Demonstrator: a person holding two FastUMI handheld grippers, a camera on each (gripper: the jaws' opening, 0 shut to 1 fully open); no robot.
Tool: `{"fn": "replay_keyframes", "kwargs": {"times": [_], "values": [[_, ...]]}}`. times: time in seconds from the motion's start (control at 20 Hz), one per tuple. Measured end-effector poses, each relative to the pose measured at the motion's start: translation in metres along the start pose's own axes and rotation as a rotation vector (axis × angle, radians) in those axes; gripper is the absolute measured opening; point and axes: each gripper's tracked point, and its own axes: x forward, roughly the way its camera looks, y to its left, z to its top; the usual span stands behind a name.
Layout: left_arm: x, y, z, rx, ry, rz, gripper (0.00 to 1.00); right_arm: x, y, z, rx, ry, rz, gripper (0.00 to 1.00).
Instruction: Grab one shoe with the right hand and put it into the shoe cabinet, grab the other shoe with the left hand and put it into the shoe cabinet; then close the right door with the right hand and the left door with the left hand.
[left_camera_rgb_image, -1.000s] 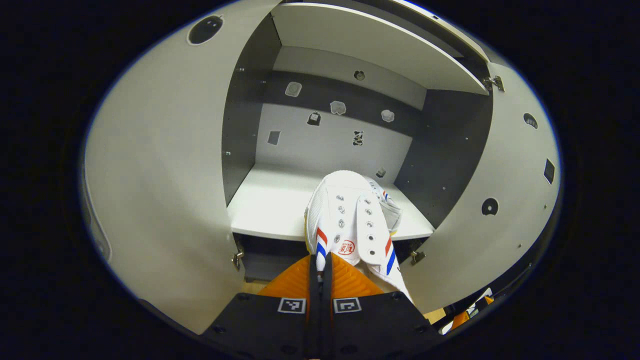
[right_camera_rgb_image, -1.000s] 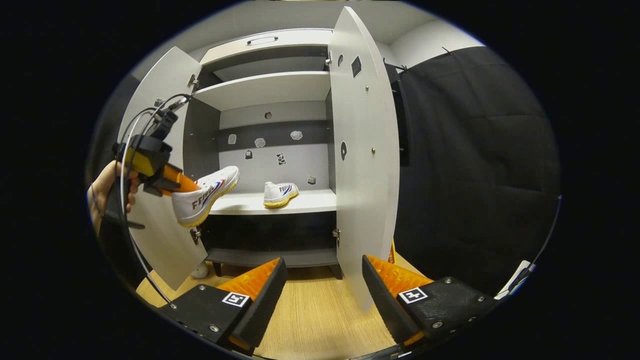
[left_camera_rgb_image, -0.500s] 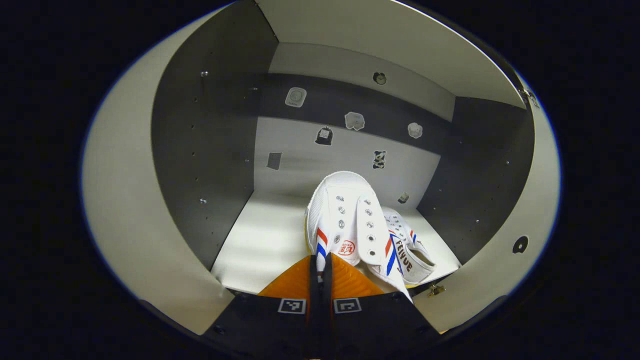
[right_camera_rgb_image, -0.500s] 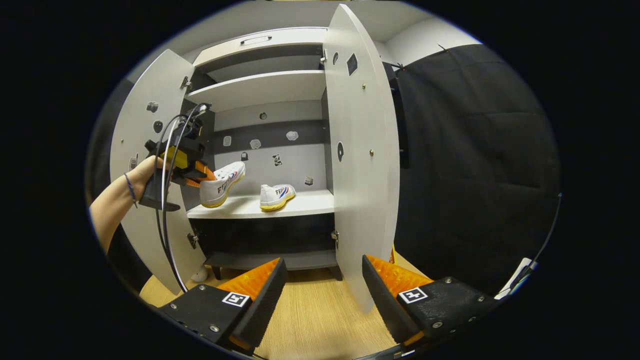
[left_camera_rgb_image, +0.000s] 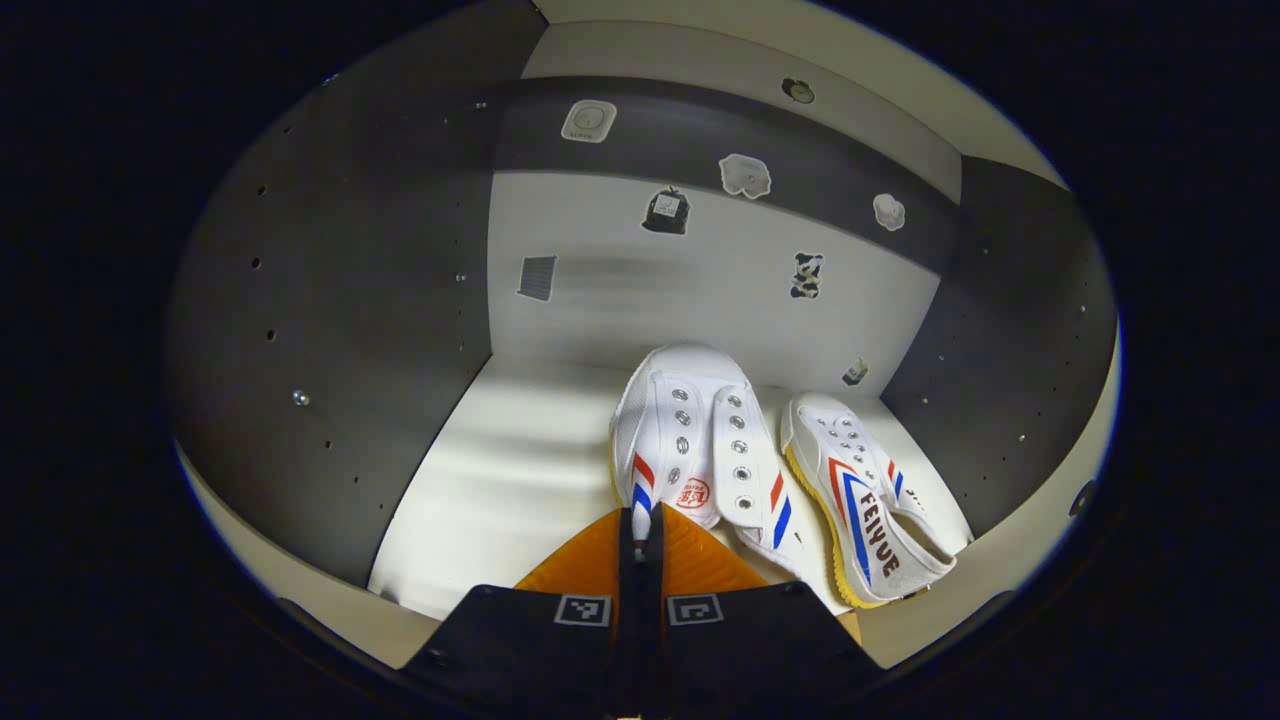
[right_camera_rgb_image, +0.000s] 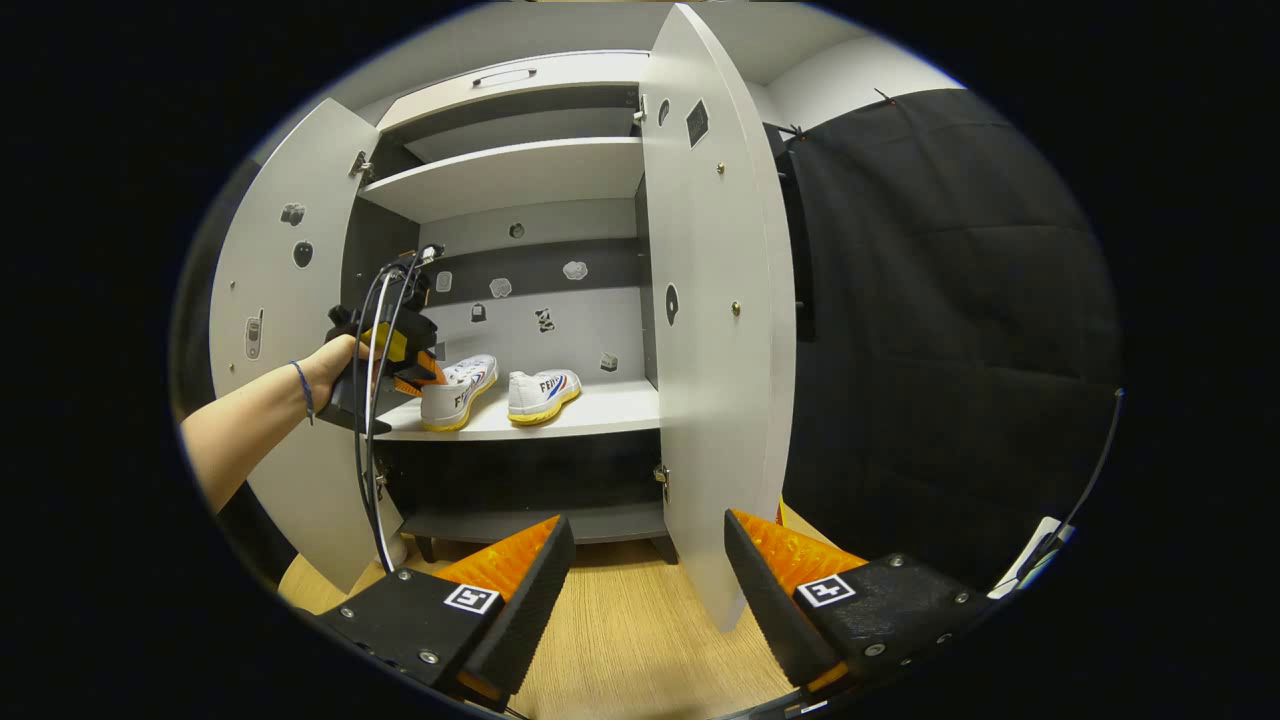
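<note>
Your left hand-held gripper (left_camera_rgb_image: 640, 520) is clenched on the heel end of the second shoe (left_camera_rgb_image: 690, 450), both fingers pressing on it. The shoe runs straight ahead from the fingers, its long axis pointing toe-first to the back wall of the shoe cabinet (left_camera_rgb_image: 330, 300). It is over the shelf (left_camera_rgb_image: 500, 470) now, and I judge the sole is at or very near the board, though I cannot tell if it touches. Just beside it, on its right, lies the first shoe (left_camera_rgb_image: 865, 500), nearly parallel, toe also to the back. So the release should go straight down, not to the right.

Your right hand-held gripper (right_camera_rgb_image: 640, 570) is released and holds nothing, well back from the cabinet. The right door (right_camera_rgb_image: 715, 300) stands open just ahead of it, so this hand is the nearer one for that door. The left door (right_camera_rgb_image: 285, 300) stands open beside your left hand (right_camera_rgb_image: 335, 365).
</note>
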Motion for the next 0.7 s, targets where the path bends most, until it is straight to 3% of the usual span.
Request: {"fn": "replay_keyframes", "kwargs": {"times": [0.1, 0.15, 0.3, 0.35, 0.4, 0.45, 0.7], "values": [[0.003, -0.003, -0.001, 0.015, 0.006, -0.012, 0.12, -0.001, 0.001, 0.0, 0.006, -0.001, 0.003, 0.93], [0.003, -0.003, 0.005, 0.021, -0.017, -0.009, 0.27, -0.002, 0.001, 0.001, 0.007, -0.003, 0.003, 0.93], [-0.021, -0.007, 0.018, 0.065, -0.086, -0.005, 0.42, -0.004, 0.003, 0.004, 0.004, -0.011, 0.007, 0.93], [-0.035, -0.01, 0.026, 0.093, -0.128, -0.008, 0.63, -0.006, 0.003, 0.006, 0.001, -0.015, 0.008, 0.93], [-0.048, -0.011, 0.032, 0.118, -0.165, 0.001, 0.75, -0.008, 0.003, 0.007, -0.002, -0.018, 0.008, 0.93], [-0.065, -0.014, 0.041, 0.149, -0.215, -0.002, 0.93, -0.011, 0.003, 0.007, -0.004, -0.022, 0.008, 0.93], [-0.158, -0.022, 0.076, 0.204, -0.439, 0.014, 0.96, -0.023, -0.005, 0.007, -0.003, -0.03, -0.001, 0.93]]}}
